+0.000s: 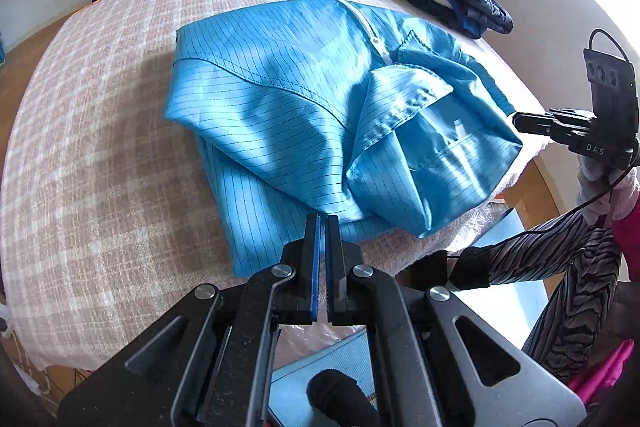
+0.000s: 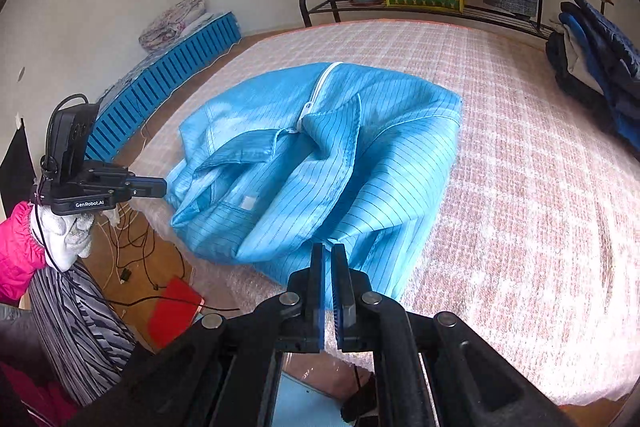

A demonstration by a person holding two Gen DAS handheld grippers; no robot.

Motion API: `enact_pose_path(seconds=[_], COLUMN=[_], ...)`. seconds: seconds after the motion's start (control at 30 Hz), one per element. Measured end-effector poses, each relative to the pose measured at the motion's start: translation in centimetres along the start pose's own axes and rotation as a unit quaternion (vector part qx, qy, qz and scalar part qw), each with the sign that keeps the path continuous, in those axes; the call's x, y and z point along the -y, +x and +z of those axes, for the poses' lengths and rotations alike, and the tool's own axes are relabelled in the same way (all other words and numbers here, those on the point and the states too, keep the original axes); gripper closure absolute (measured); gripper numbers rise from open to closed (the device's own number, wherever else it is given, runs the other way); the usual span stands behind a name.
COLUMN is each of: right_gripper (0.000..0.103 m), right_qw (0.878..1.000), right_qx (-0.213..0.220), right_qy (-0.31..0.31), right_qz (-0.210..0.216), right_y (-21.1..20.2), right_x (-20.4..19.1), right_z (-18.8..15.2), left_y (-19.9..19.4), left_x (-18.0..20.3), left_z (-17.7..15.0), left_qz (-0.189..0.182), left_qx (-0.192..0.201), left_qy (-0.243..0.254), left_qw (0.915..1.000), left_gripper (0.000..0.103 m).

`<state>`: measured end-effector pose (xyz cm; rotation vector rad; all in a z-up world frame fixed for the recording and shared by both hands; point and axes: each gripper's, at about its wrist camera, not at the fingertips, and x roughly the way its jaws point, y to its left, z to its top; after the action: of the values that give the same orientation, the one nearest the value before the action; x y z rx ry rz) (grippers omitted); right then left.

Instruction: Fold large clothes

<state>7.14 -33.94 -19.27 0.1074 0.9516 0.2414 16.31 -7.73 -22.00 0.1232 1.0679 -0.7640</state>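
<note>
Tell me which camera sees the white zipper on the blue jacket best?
The right wrist view. There the zipper faces the camera near the middle of the picture, from its top end down to the pull by the collar of the blue jacket. The left wrist view also shows it, but farther off, slanted, with the lower part tucked behind the collar.

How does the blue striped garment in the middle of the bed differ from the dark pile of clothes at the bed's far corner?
The blue striped garment is one pale, glossy piece with a white zipper; the dark pile is several navy and black pieces stacked. The garment lies spread and rumpled mid-bed; the pile sits compact at the edge. Both rest on the checked bed cover.
</note>
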Motion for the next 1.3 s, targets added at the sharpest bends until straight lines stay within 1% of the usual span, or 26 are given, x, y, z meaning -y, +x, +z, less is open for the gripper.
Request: enact_pose_path(seconds=[0.07,0.1,0.13,0.17,0.2,0.23,0.27,0.3,0.33,0.37,0.43,0.53,0.6,0.63,0.67,0.7,0.73,0.8,0.87,0.93,1.0,1.07,1.13,1.2,1.23,1.3], right_gripper=[0.081,0.065,0.061,0.058,0.055,0.049,0.048,0.048,0.048,0.048,0.048,0.048,0.051,0.064,0.072,0.085,0.098,0.101,0.102,0.103,0.103,0.103,0.103,0.103,0.103,0.103], right_qw=[1.0,0.999,0.998,0.997,0.994,0.991,0.986,0.98,0.973,0.967,0.956,0.947,0.941,0.94,0.941,0.943,0.947,0.95,0.95,0.954,0.954,0.959,0.964,0.969,0.968,0.969], right_qx=[0.002,0.008,0.018,0.03,0.041,0.049,0.054,0.055,0.051,0.047,0.044,0.041,0.043,0.043,0.041,0.038,0.038,0.045,0.048,0.046,0.031,-0.005,-0.037,-0.039,-0.037,-0.032], right_qy=[0.016,0.029,0.045,0.064,0.089,0.117,0.147,0.176,0.202,0.226,0.265,0.291,0.303,0.303,0.299,0.292,0.282,0.271,0.267,0.255,0.254,0.251,0.242,0.229,0.234,0.235], right_qz=[0.009,0.02,0.032,0.04,0.046,0.052,0.06,0.075,0.097,0.11,0.122,0.128,0.142,0.149,0.155,0.155,0.15,0.147,0.153,0.15,0.156,0.135,0.101,0.079,0.078,0.071], right_y=[-1.3,-1.9,-2.4,-2.8,-3.0,-3.0,-2.7,-2.1,-1.3,-0.4,1.3,3.2,4.0,4.2,4.5,4.6,4.4,3.5,2.3,1.1,1.2,2.9,4.6,5.1,5.0,4.2], right_x=[0.9,1.6,2.3,3.1,4.0,5.0,6.1,7.1,7.9,8.7,9.8,11.1,11.5,11.5,11.3,10.9,10.4,9.6,8.9,8.3,7.9,7.8,7.8,7.6,7.8,8.1], right_z=[-0.4,-0.3,-0.1,0.1,0.2,0.4,0.6,0.8,1.1,1.2,1.1,1.2,1.3,1.4,1.6,1.8,2.0,2.2,2.3,1.8,0.8,0.2,-0.4,-0.3,-0.1,-0.1], left_y=[-1.3,-2.1,-2.8,-3.4,-3.8,-4.0,-4.1,-3.7,-3.0,-2.2,-0.5,1.6,2.9,3.3,3.6,3.9,3.8,3.1,1.8,1.0,1.4,2.7,3.9,4.0,3.8,3.2], left_x=[-0.6,-1.1,-1.9,-2.7,-3.8,-5.3,-6.5,-8.1,-9.7,-11.2,-13.5,-15.3,-15.7,-15.5,-15.2,-14.7,-14.2,-13.3,-13.0,-13.4,-14.0,-14.6,-14.5,-13.9,-13.5,-12.8], left_z=[-0.5,-0.5,-0.1,0.1,0.5,1.4,1.8,2.5,3.1,3.5,4.0,4.4,4.8,5.0,5.4,5.8,6.0,6.3,6.0,5.5,4.8,3.9,3.2,3.3,3.4,3.6], left_qz=[-0.009,-0.013,-0.014,-0.016,-0.02,-0.022,-0.025,-0.039,-0.06,-0.083,-0.107,-0.132,-0.158,-0.167,-0.169,-0.162,-0.151,-0.147,-0.14,-0.139,-0.117,-0.104,-0.087,-0.074,-0.071,-0.076], left_qx=[0.008,0.017,0.027,0.038,0.051,0.066,0.079,0.079,0.075,0.07,0.058,0.055,0.048,0.048,0.044,0.036,0.038,0.043,0.047,0.047,0.031,0.007,-0.008,-0.009,-0.005,0.004], left_qy=[-0.009,-0.017,-0.03,-0.051,-0.075,-0.102,-0.129,-0.159,-0.193,-0.227,-0.281,-0.325,-0.333,-0.329,-0.318,-0.303,-0.29,-0.269,-0.26,-0.264,-0.265,-0.271,-0.272,-0.256,-0.246,-0.237], left_qw=[0.9999,0.9996,0.9991,0.9979,0.9957,0.9923,0.9881,0.9833,0.9765,0.9678,0.952,0.9349,0.9282,0.9281,0.932,0.9382,0.9443,0.9509,0.9544,0.9533,0.9567,0.957,0.9585,0.9639,0.9667,0.9686], left_gripper=[0.103,0.103,0.097,0.088,0.063,0.048,0.047,0.047,0.047,0.047,0.047,0.047,0.047,0.064,0.08,0.103,0.103,0.103,0.103,0.103,0.103,0.103,0.103,0.103,0.103,0.103])
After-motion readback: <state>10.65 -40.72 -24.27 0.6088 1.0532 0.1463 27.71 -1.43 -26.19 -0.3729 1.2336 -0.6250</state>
